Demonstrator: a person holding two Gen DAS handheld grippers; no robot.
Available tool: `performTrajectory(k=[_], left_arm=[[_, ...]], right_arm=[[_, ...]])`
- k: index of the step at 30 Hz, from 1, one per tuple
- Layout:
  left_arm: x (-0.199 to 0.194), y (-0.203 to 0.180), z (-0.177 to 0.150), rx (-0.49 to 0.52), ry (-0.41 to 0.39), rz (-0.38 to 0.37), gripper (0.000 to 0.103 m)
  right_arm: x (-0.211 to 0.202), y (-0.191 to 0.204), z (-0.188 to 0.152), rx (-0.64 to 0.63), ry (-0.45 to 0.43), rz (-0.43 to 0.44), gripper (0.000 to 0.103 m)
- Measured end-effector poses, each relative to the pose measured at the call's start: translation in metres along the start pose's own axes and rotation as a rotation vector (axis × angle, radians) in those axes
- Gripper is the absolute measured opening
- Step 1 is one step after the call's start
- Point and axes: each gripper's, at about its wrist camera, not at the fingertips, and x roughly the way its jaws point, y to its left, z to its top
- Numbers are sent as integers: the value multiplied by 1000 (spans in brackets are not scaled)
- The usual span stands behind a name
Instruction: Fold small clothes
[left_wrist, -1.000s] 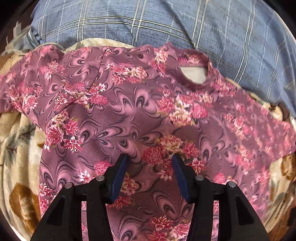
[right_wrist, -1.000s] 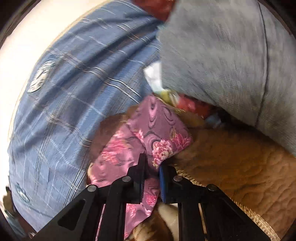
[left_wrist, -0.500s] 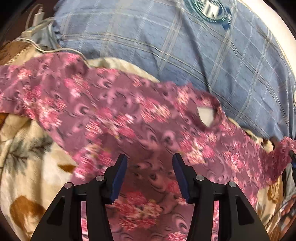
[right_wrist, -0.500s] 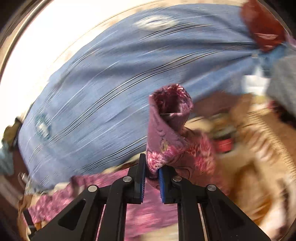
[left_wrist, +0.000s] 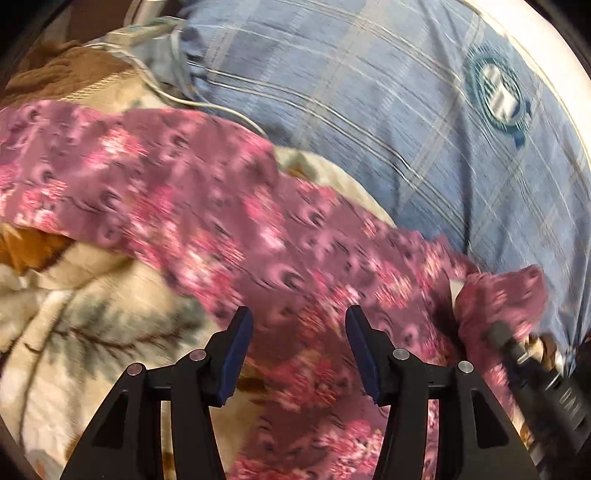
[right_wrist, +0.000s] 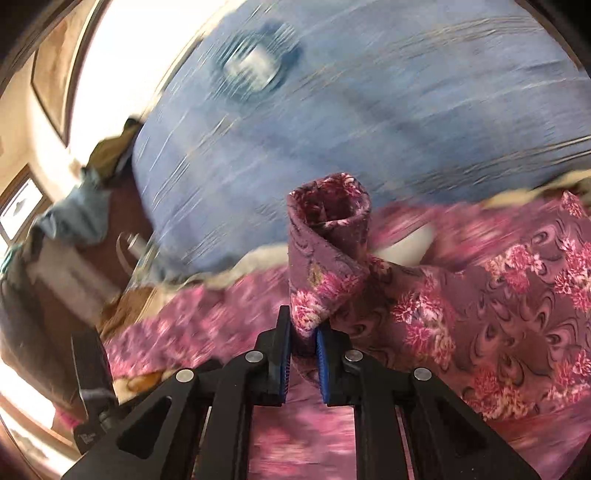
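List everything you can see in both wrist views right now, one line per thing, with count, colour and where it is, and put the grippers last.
floral garment: one, purple-pink, spread across the blanket; its sleeve stands up, pinched in the right gripper.
blanket: one, cream with brown and green leaf print, under the garment.
pillow: one, blue plaid with a round emblem, behind the garment.
cable: one, white, running from the top left corner over the blanket toward the garment.
left gripper: one, black with blue pads, fingers apart above the garment, holding nothing.
right gripper: one, black with blue pads, fingers shut on the sleeve.
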Motion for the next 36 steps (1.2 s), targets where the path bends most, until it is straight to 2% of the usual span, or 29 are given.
performTrajectory(k=[3,5,7,9,13,16,19,23,24,25,26,27,28,29,30,31,33,36], left_arm=[[-9,16,8,-44,-17,-14,52],[-13,25,11,-67,-31,-17,52],[-13,30,11,-80,-28,-18,53],[-8,29,10,-75,-3,-26,53],[10,11,5,-12,72,-30,53],[25,-9,-4,59,127,-34,56],[40,-24,-8,89,159,-21,65],[57,-31,-7,62,146,14,65],[58,-32,-7,54,135,15,61],[58,-33,-7,47,112,24,45],[57,-35,-9,53,99,41,34],[56,-37,-9,66,90,50,25],[55,-37,-9,61,93,48,21],[53,-37,-11,40,91,39,20],[43,-32,-9,7,78,-5,20],[37,-29,-10,-6,67,-13,20],[30,-25,-11,-3,60,40,20],[48,-24,-23,11,139,136,20]], right_arm=[[25,21,-17,-12,46,35,14],[46,27,-29,-4,102,50,20],[64,21,-39,22,210,42,33],[64,16,-47,48,244,47,34],[7,-2,-44,55,172,87,39],[-51,-42,-45,111,91,45,53],[-109,-114,-55,288,10,-56,55],[-143,-182,-66,507,-74,-108,54],[-146,-197,-66,557,-92,-105,54],[-148,-208,-63,582,-113,-105,52],[-147,-213,-61,589,-127,-104,47],[-147,-219,-56,597,-137,-97,36],[-148,-224,-50,608,-142,-84,22],[-149,-222,-47,610,-149,-58,5],[-155,-215,-42,592,-189,-23,4],[-160,-206,-38,551,-222,-12,4],[-171,-199,-36,460,-234,-33,4],[-149,-213,-55,465,-90,-126,4]])
